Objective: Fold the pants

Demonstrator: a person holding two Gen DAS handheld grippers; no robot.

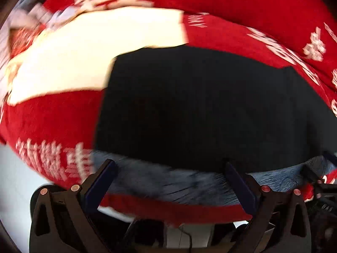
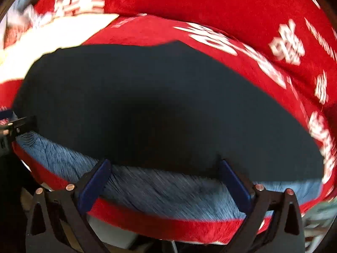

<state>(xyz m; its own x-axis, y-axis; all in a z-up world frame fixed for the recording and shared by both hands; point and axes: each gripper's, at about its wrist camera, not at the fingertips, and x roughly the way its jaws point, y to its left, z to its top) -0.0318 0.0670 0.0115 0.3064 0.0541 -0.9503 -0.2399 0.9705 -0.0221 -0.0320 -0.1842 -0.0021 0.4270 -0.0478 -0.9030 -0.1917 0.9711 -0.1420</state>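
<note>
The dark navy pants lie flat on a red cloth, folded into a broad block, with a blue-grey streaked band along their near edge. My left gripper hangs over that near edge, pointing steeply down, jaws wide apart and nothing between the blue pads. In the right wrist view the same pants fill the middle. My right gripper also stands open above the blue-grey band, gripping nothing. Both pictures are motion-blurred.
The red cloth carries large white characters and covers the whole surface. A cream-white patch lies beyond the pants at the left. Part of the other gripper shows at the left edge of the right wrist view.
</note>
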